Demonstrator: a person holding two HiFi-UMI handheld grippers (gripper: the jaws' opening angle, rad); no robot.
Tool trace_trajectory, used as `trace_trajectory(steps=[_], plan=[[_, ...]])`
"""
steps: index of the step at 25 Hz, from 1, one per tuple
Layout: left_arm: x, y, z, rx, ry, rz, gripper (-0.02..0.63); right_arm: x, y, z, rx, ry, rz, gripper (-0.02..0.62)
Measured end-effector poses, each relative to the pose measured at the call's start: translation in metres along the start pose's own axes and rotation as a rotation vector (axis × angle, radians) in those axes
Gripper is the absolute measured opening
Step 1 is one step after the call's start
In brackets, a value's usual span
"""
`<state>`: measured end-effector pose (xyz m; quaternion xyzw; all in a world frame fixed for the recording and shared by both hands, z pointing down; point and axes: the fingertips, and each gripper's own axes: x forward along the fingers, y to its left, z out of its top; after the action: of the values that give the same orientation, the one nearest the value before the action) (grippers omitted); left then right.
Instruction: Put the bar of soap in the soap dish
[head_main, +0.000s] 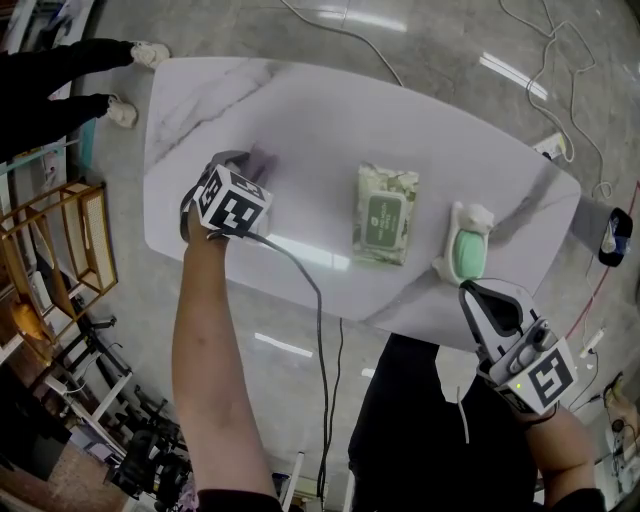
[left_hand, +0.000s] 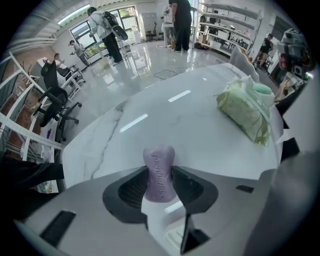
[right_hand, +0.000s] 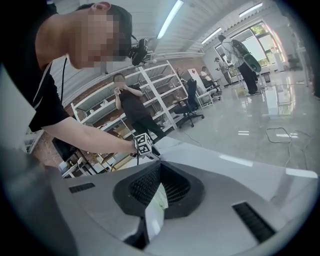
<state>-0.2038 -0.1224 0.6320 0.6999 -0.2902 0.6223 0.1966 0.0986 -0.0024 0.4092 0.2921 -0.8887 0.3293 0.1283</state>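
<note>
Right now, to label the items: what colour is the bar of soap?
Pale purple; the bar of soap shows best in the left gripper view.

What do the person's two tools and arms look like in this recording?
The left tool and right tool both have pale grey bodies with black ribbed pads. Each carries a white cube printed with black square markers. A black cable trails from the left one. The arms are bare below a black short-sleeved top.
</note>
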Motion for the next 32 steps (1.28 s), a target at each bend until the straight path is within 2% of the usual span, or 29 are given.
trace_trajectory(steps=[3,8,12,18,23,26,32], plan=[[-0.001,0.000,-0.001,-0.003,0.032,-0.028,0.164,-0.001,-0.001,0.002,-0.002,-0.001,-0.002,0.012],[0.003,-0.003,-0.005,-0.039,0.067,-0.116,0.287,-0.004,-0.006,0.005,0.021,0.005,-0.015,0.014],[0.011,-0.006,-0.006,-0.008,0.098,-0.144,0.319,-0.003,-0.008,0.006,0.028,-0.019,-0.010,0.014],[0.024,0.002,-0.005,0.031,0.118,-0.125,0.319,-0.001,-0.021,0.000,0.013,0.010,-0.055,0.014],[0.024,0.001,-0.004,0.007,0.107,-0.177,0.318,0.000,-0.020,0.002,0.050,-0.005,-0.041,0.014],[0.023,0.006,-0.002,-0.017,0.088,-0.174,0.219,0.002,-0.015,0.007,0.065,-0.031,-0.012,0.014],[0.023,0.005,-0.001,-0.021,0.094,-0.175,0.212,0.000,-0.020,0.007,0.060,-0.027,-0.018,0.014]])
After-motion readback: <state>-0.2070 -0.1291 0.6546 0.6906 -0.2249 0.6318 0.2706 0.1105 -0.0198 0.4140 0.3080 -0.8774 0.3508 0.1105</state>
